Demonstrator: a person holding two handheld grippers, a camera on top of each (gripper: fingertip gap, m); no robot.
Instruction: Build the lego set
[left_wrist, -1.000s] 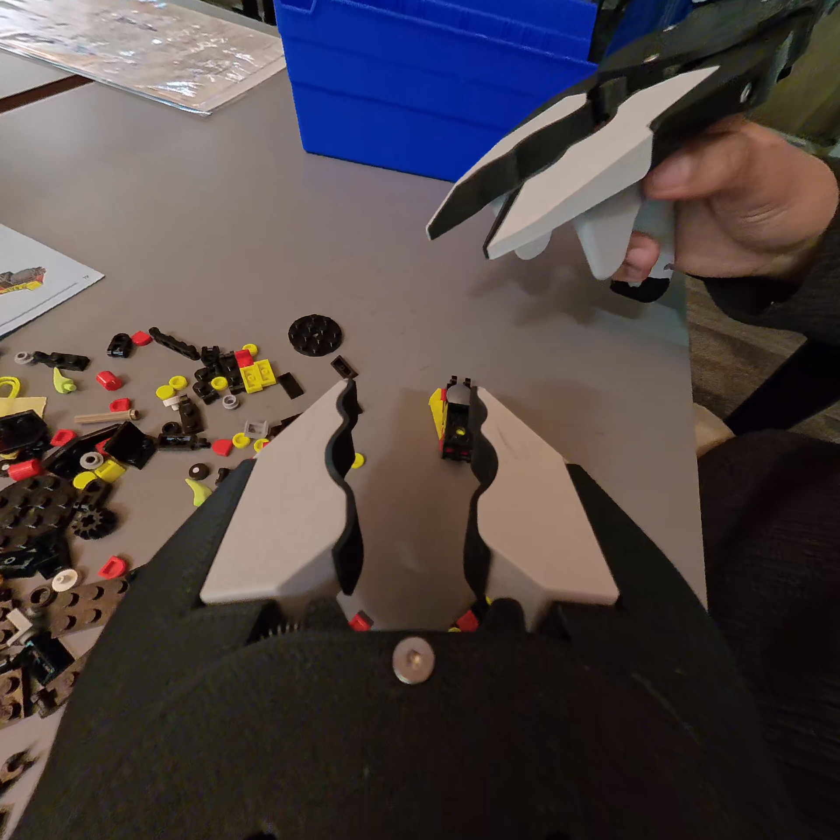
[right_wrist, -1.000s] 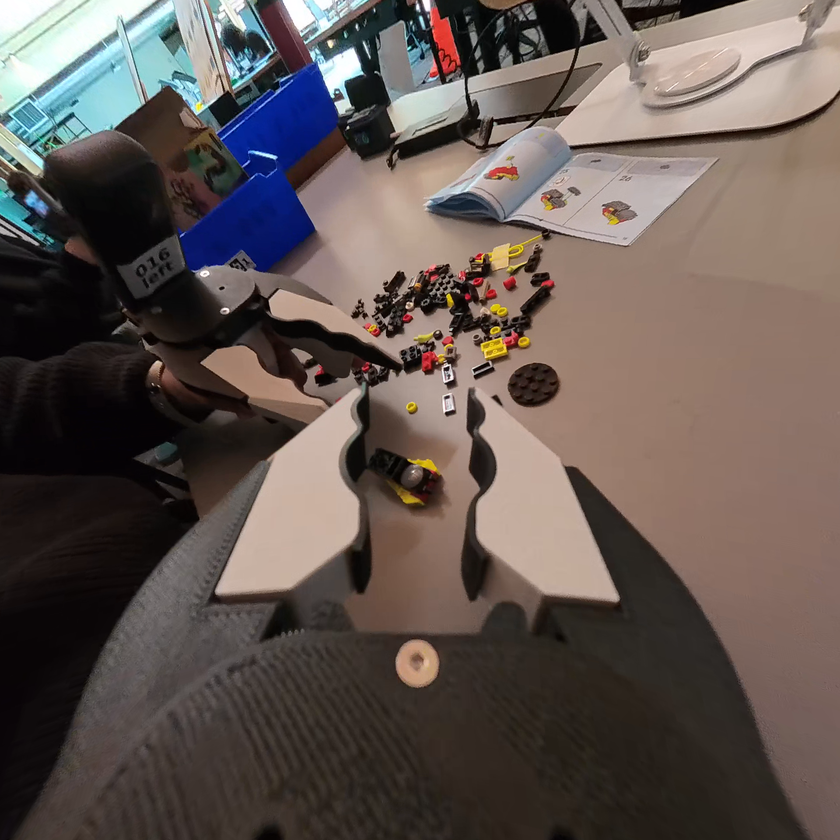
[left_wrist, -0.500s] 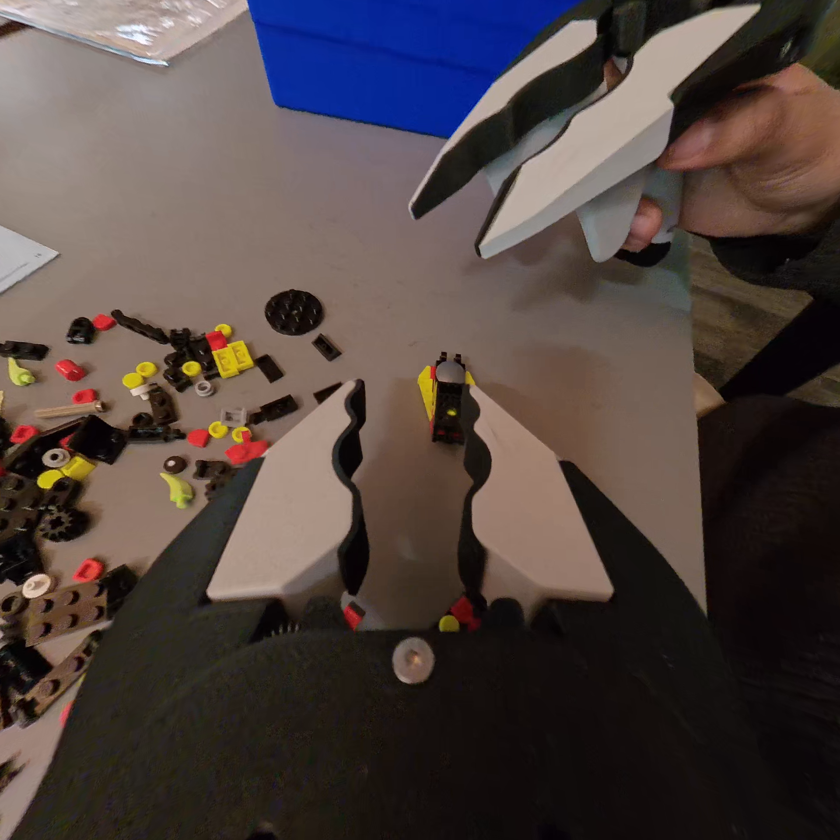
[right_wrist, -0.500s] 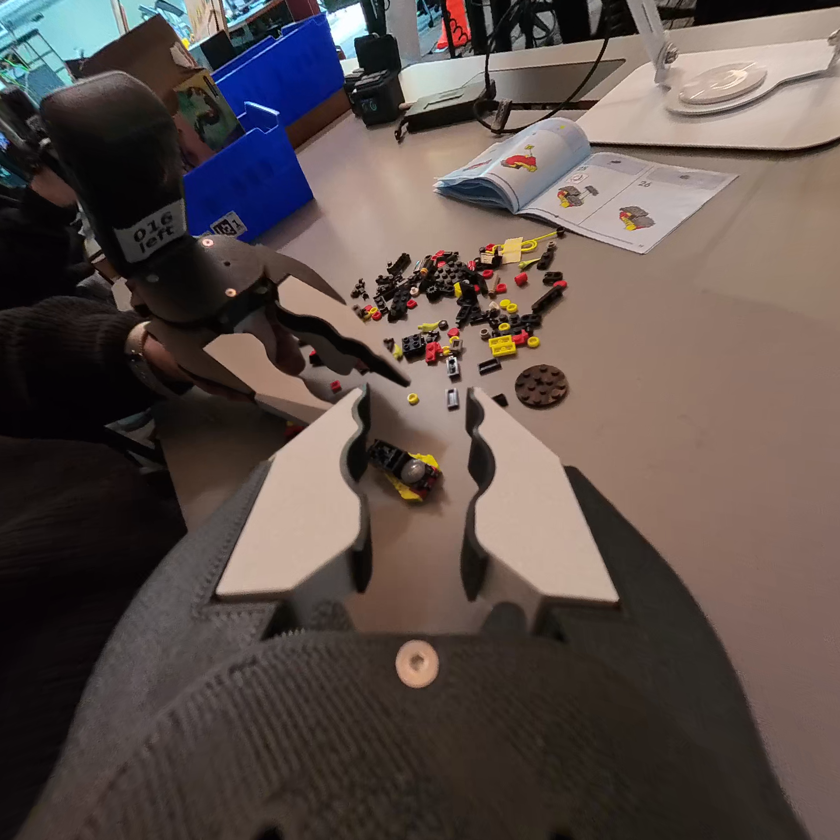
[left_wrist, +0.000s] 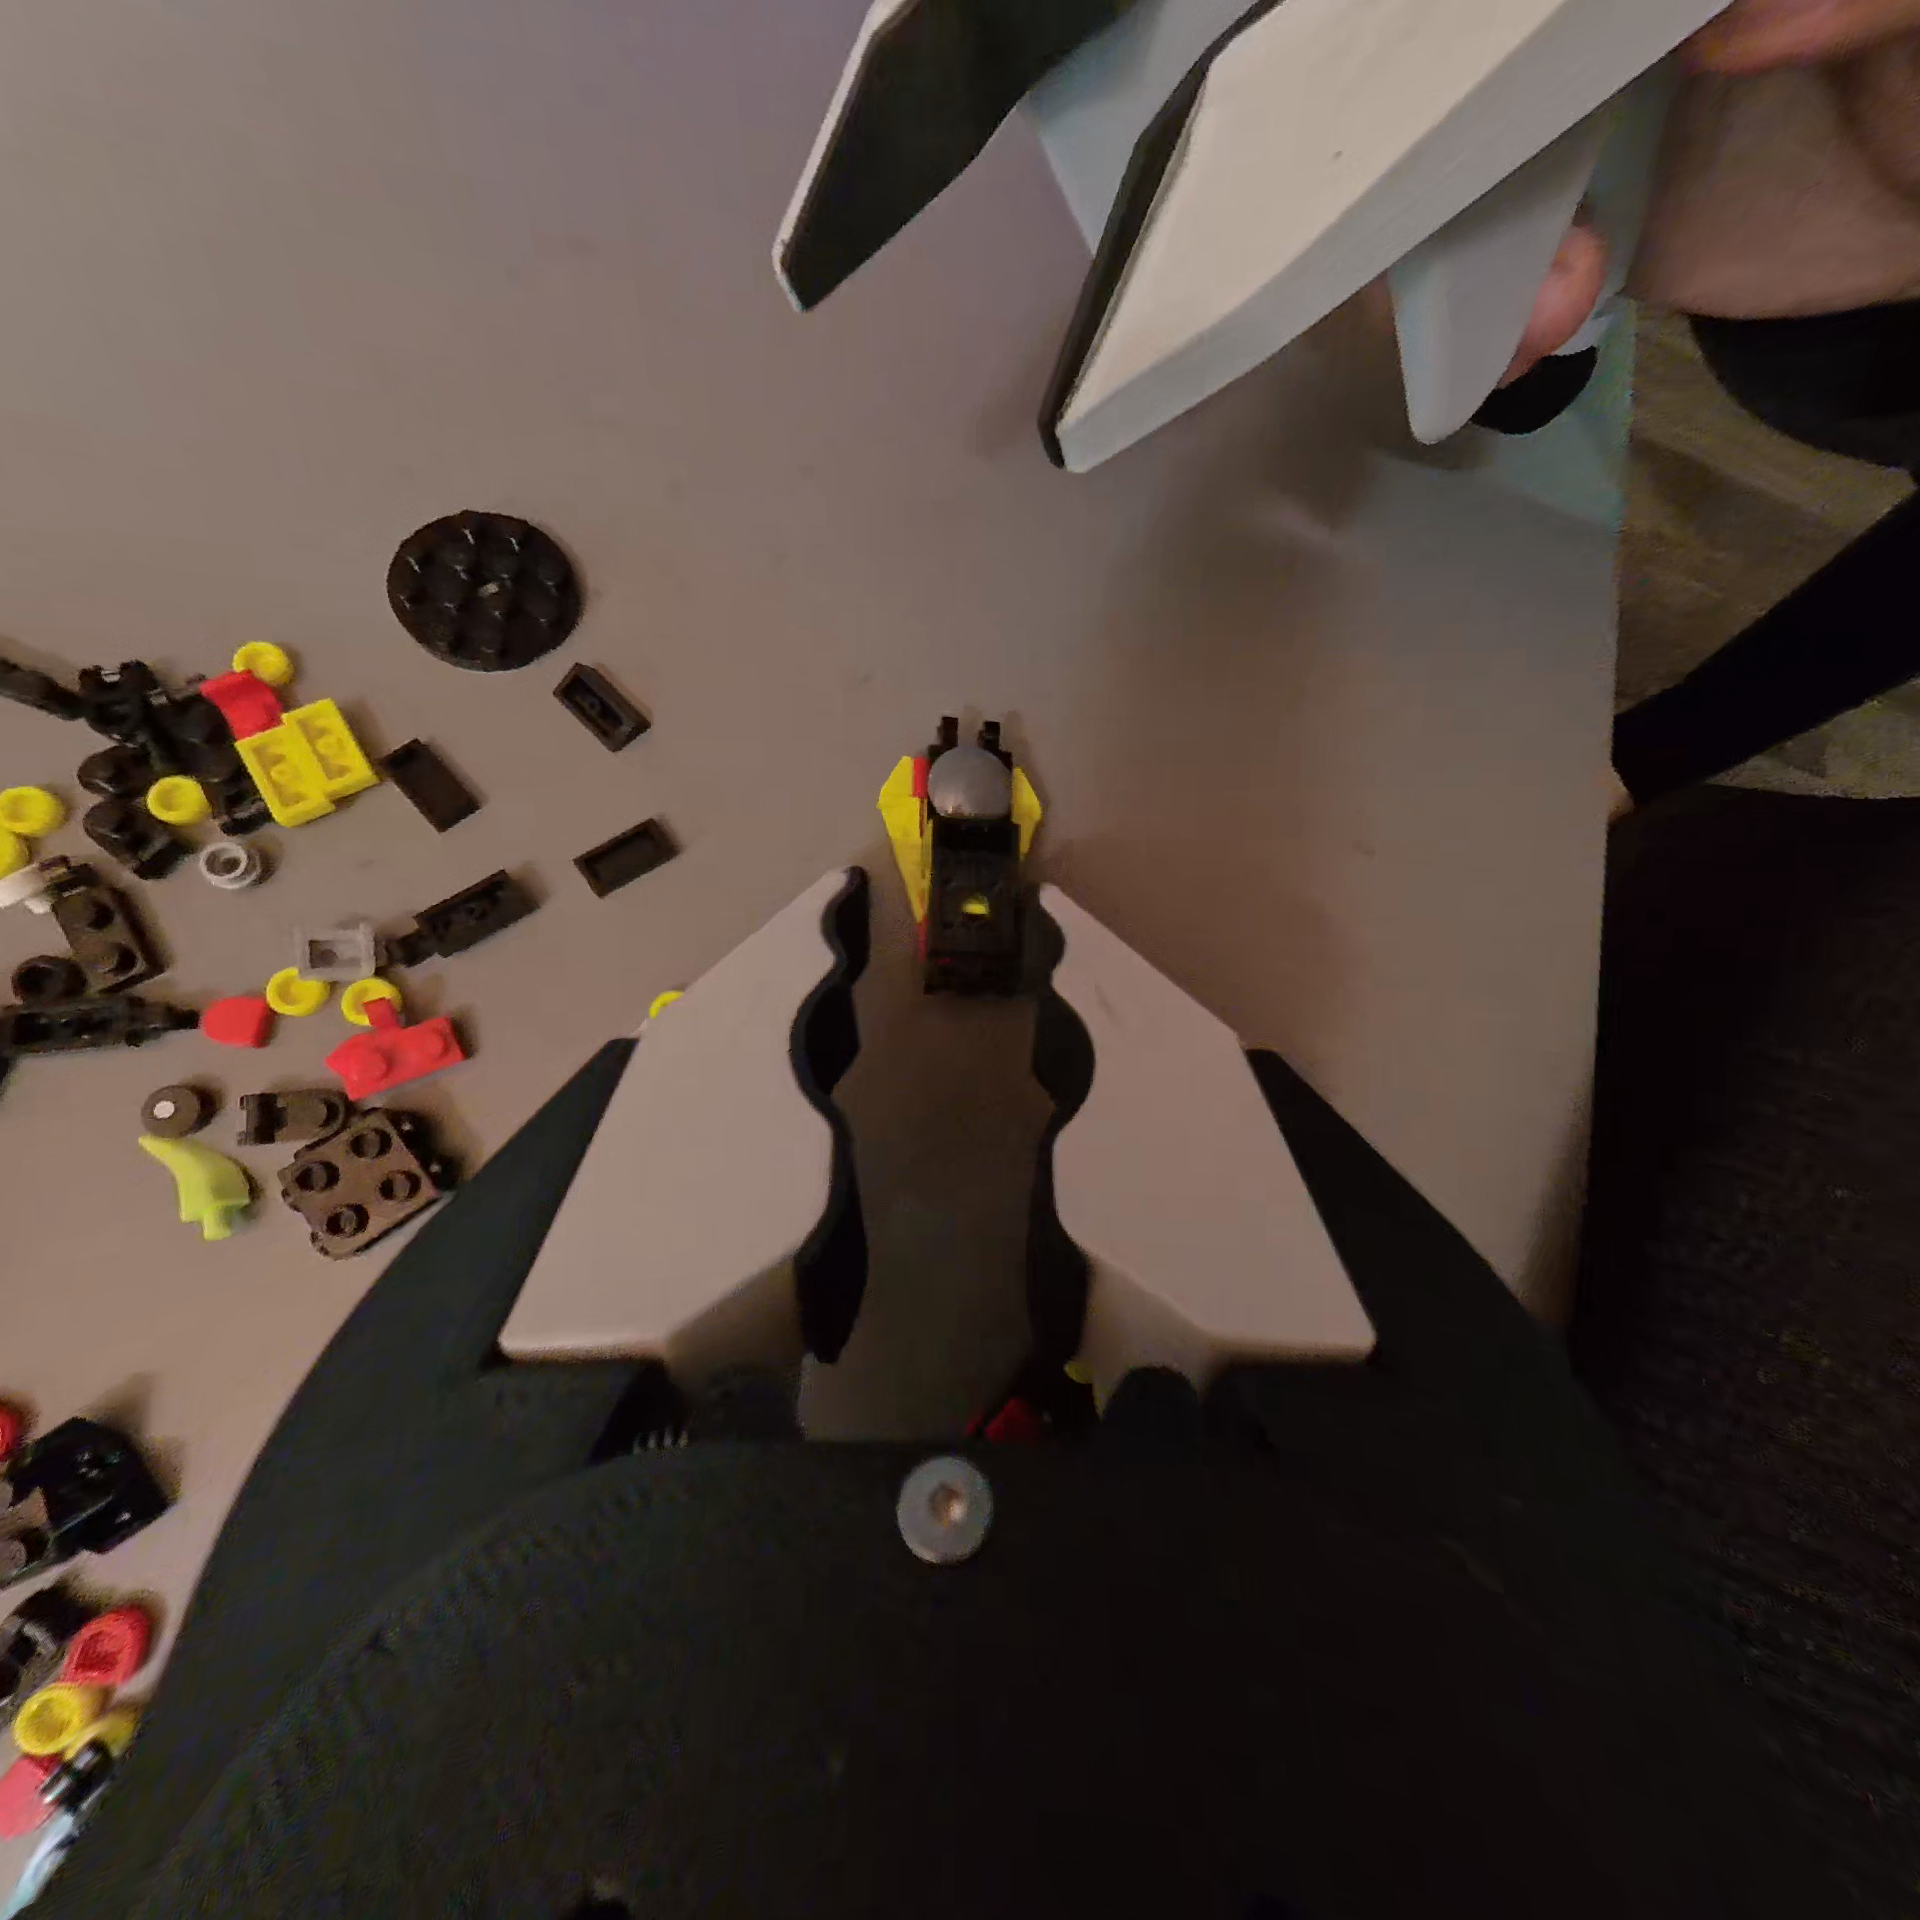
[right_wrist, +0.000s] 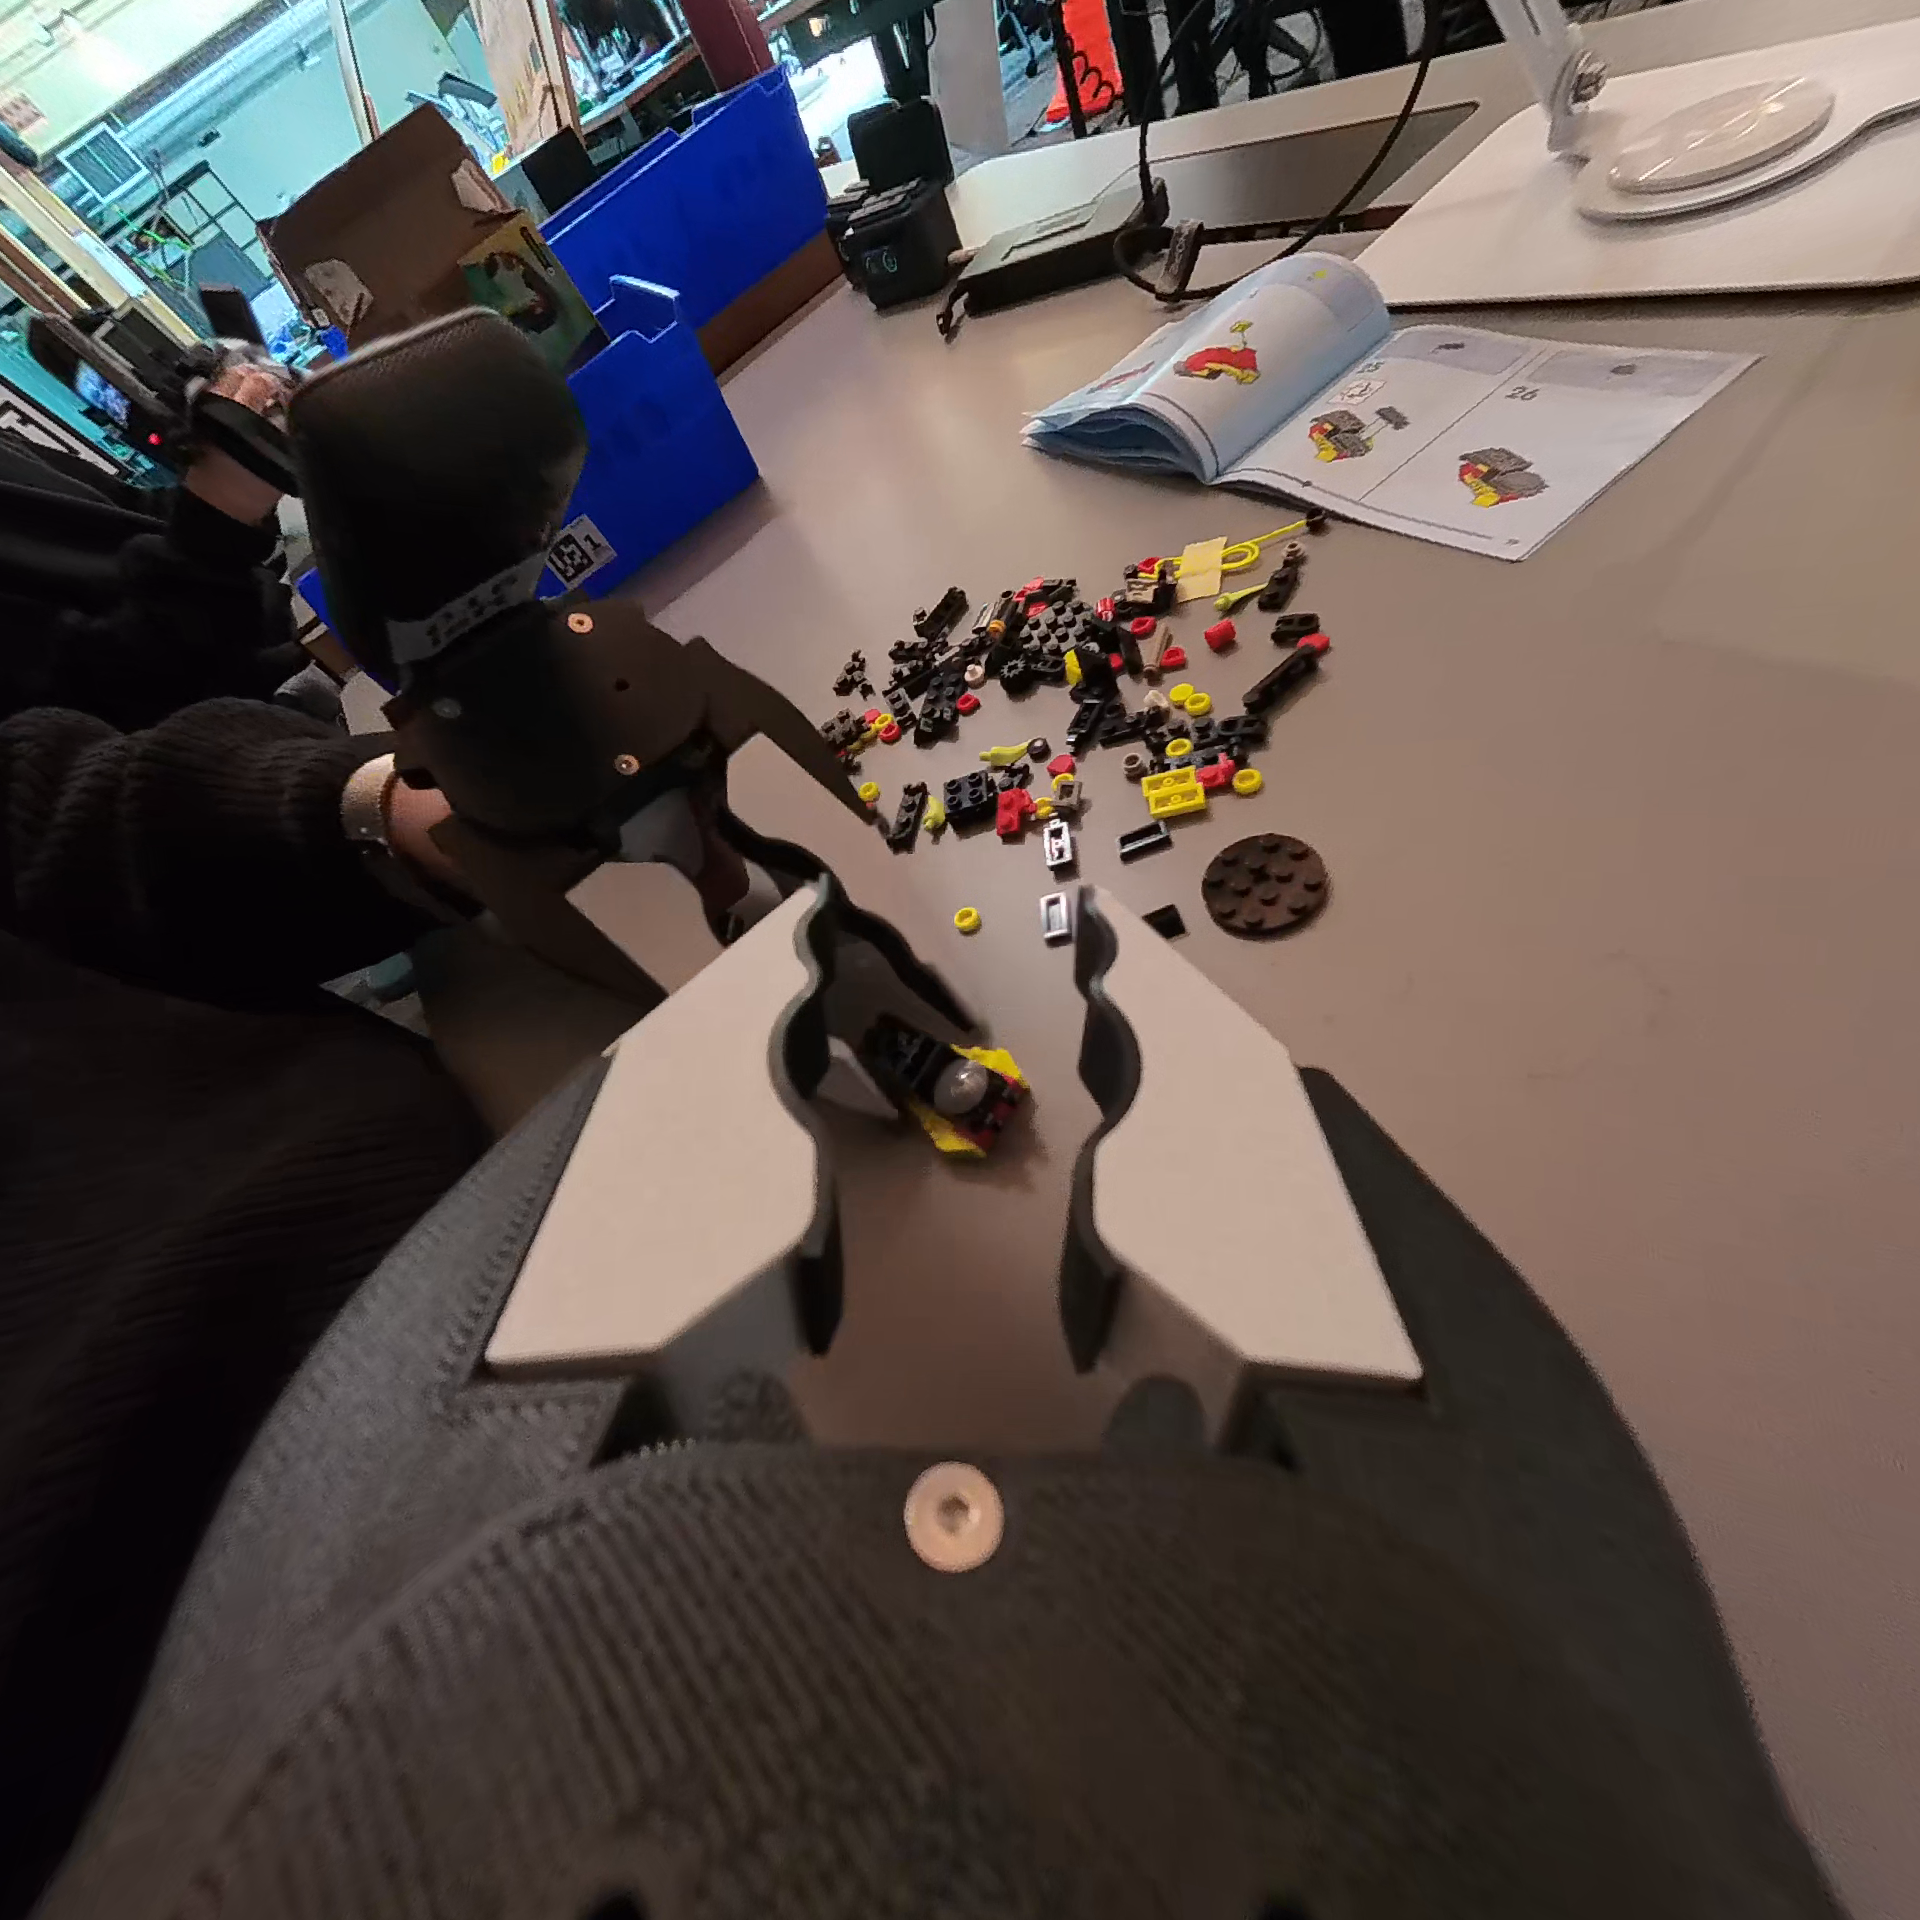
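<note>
While my left gripper (left_wrist: 951, 883) sits open around the small model (left_wrist: 961, 862) mid-frame, I think I'm picking it up; next I squeeze gently, my right gripper (right_wrist: 951, 914) open too.

I'm seeing bare table (left_wrist: 1299, 727) lying open right of small assembly (left_wrist: 961, 862). Loose brick pile (right_wrist: 1091, 707) crowding left side. Right gripper (left_wrist: 935, 384) hanging above far side, blocking approach there. Left gripper (left_wrist: 945, 904) sitting open around assembly.
</note>
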